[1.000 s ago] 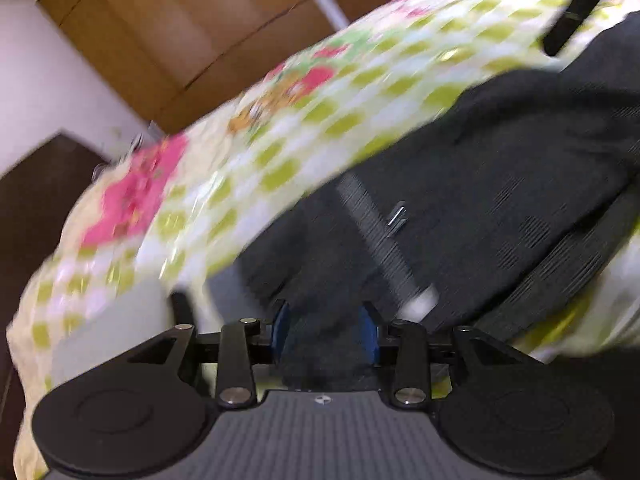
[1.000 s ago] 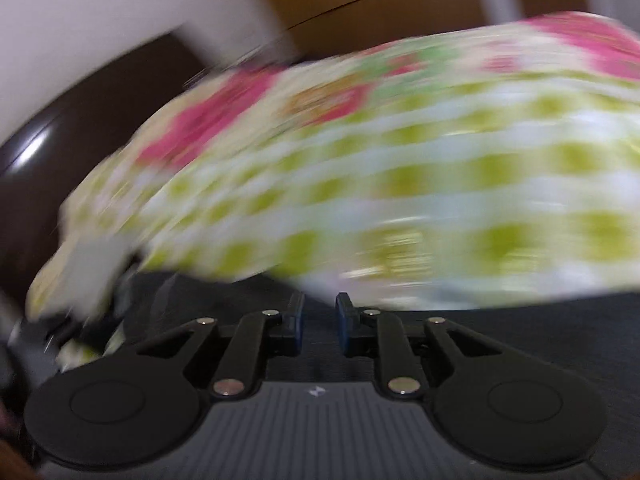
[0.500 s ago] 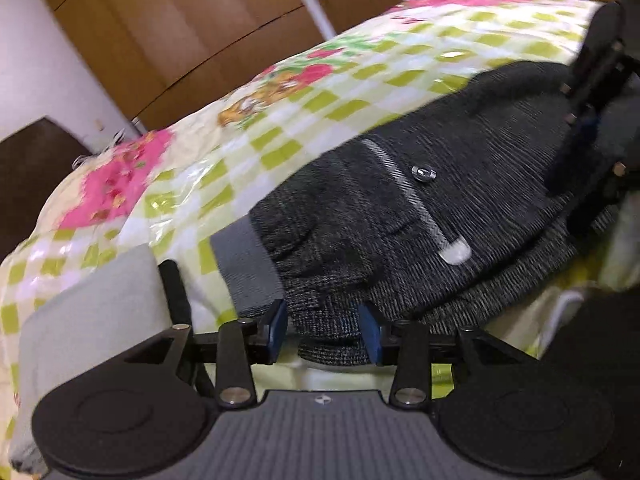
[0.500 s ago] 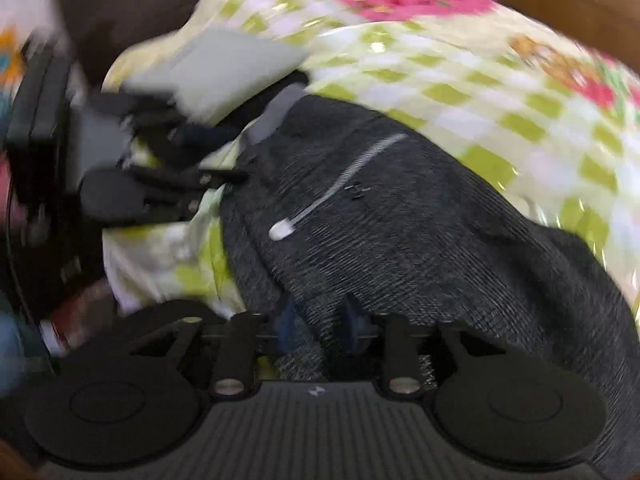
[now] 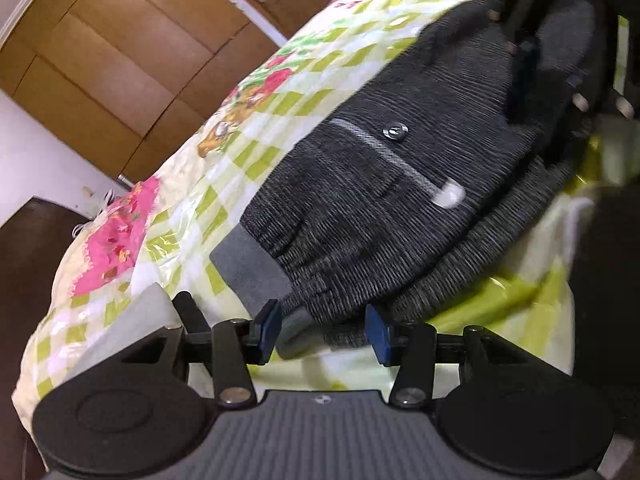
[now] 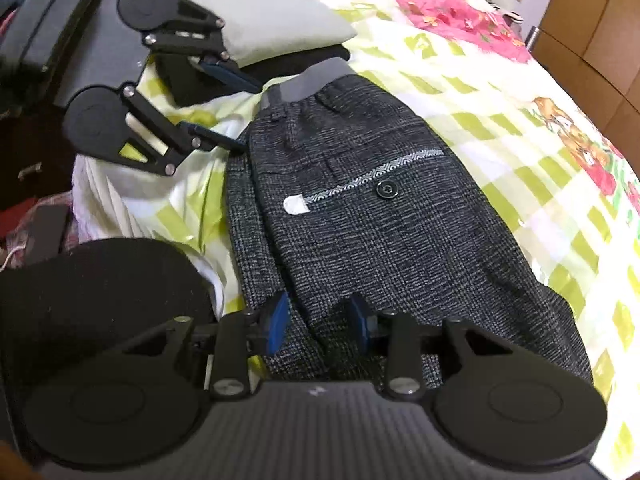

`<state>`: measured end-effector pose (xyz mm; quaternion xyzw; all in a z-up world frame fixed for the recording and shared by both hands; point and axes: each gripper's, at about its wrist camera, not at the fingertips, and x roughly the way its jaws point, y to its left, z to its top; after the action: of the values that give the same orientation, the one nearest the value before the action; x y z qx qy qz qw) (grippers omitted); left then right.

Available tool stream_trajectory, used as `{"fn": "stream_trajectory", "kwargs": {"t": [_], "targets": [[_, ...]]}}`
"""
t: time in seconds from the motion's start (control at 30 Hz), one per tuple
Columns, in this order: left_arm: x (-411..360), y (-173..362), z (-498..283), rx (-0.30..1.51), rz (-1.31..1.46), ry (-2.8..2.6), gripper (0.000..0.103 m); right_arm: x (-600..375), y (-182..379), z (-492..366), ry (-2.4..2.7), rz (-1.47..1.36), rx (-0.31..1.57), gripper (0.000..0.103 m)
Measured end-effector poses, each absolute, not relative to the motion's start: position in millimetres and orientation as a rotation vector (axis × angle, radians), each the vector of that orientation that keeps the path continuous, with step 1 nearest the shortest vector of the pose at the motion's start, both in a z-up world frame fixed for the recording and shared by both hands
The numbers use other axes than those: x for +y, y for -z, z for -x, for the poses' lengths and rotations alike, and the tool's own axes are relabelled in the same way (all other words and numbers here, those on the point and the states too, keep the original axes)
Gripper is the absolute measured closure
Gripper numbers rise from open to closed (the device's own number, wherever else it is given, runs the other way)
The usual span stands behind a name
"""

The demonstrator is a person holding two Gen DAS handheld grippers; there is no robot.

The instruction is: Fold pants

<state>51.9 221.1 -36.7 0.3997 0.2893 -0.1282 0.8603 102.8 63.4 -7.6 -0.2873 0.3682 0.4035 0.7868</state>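
Dark grey tweed pants (image 6: pixel 368 208) lie on the bed, folded in half lengthwise, with a grey waistband (image 6: pixel 316 78), a button (image 6: pixel 386 190) and a patterned pocket strip. In the left wrist view the pants (image 5: pixel 392 184) run away to the upper right. My left gripper (image 5: pixel 322 328) is open, its blue pads either side of the waistband corner. It also shows in the right wrist view (image 6: pixel 236 110), open beside the waistband. My right gripper (image 6: pixel 318 322) is open, its pads astride the pants' leg fabric. It shows in the left wrist view (image 5: pixel 536 64) at the top right.
The bed has a green-checked floral sheet (image 6: pixel 520 128). A folded grey cloth (image 6: pixel 276 20) lies on a black one near the waistband. A black round thing (image 6: pixel 100 292) sits at the bed's left edge. Wooden wardrobe doors (image 5: pixel 132 48) stand behind.
Both grippers have opened wider and let go of the pants. The pants now lie settled on the bed, and both views have steadied.
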Motion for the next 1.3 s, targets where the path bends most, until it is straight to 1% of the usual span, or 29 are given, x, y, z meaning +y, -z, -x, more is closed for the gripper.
{"fn": "stream_trajectory", "kwargs": {"t": [0.1,0.17,0.2,0.23,0.27,0.33,0.43,0.5,0.53,0.6,0.67,0.73,0.77,0.83,0.97,1.0,1.03,1.1,1.2,1.3], "targets": [[220.3,39.1,-61.1,0.594,-0.823,0.25,0.043,66.7,12.3,-105.7,-0.859,0.616,0.809,0.067],[224.4,37.8,-63.4,0.585,-0.796,0.238,0.043,66.3,12.1,-108.5,-0.839,0.595,0.816,0.073],[226.4,36.6,-63.5,0.578,-0.788,0.229,0.045,64.8,11.1,-113.6,-0.816,0.559,0.838,0.091],[228.3,34.5,-62.5,0.568,-0.779,0.216,0.048,61.6,9.1,-118.4,-0.797,0.519,0.86,0.098],[230.4,31.5,-61.7,0.561,-0.763,0.209,0.051,57.5,5.2,-124.6,-0.792,0.456,0.884,0.099],[234.5,21.6,-59.2,0.545,-0.72,0.197,0.06,51.5,-6.1,-130.2,-0.771,0.362,0.908,0.1],[238.1,9.0,-46.9,0.518,-0.701,0.176,0.061,45.5,-38.4,-118.9,-0.771,0.302,0.846,0.1],[240.0,11.6,-40.4,0.532,-0.695,0.168,0.061,43.4,-53.9,-105.9,-0.805,0.287,0.818,0.1],[240.5,18.3,-41.8,0.573,-0.692,0.172,0.061,45.5,-52.8,-99.9,-0.82,0.303,0.815,0.1],[241.7,36.4,-44.6,0.661,-0.699,0.182,0.061,53.6,-29.7,-95.5,-0.835,0.326,0.869,0.1],[239.5,45.2,-42.4,0.681,-0.73,0.174,0.062,61.0,4.5,-100.5,-0.824,0.313,0.941,0.099],[239.1,33.4,-37.7,0.668,-0.707,0.171,0.062,62.7,20.0,-108.0,-0.812,0.28,0.974,0.096],[238.6,26.2,-35.6,0.659,-0.699,0.164,0.062,57.8,13.1,-111.3,-0.816,0.222,0.988,0.094],[236.4,12.2,-30.6,0.636,-0.706,0.145,0.062,40.9,-7.1,-115.5,-0.819,0.135,0.971,0.093],[225.9,-13.6,-31.4,0.598,-0.65,0.14,0.062,-20.0,-58.0,-122.5,-0.773,0.021,0.859,0.088],[220.9,-16.0,-33.9,0.582,-0.623,0.15,0.062,-37.2,-65.3,-128.9,-0.741,-0.009,0.836,0.081],[212.2,-18.6,-39.8,0.568,-0.588,0.17,0.062,-56.9,-71.0,-139.3,-0.697,-0.037,0.814,0.072],[191.2,-18.3,-57.0,0.548,-0.54,0.218,0.062,-89.9,-72.2,-164.4,-0.621,-0.077,0.784,0.067],[151.6,-6.6,-82.9,0.537,-0.527,0.296,0.062,-131.4,-49.2,-212.5,-0.569,-0.18,0.824,0.065],[121.9,10.2,-105.1,0.568,-0.55,0.368,0.061,-158.7,-10.2,-257.0,-0.635,-0.331,0.947,0.065]]}}
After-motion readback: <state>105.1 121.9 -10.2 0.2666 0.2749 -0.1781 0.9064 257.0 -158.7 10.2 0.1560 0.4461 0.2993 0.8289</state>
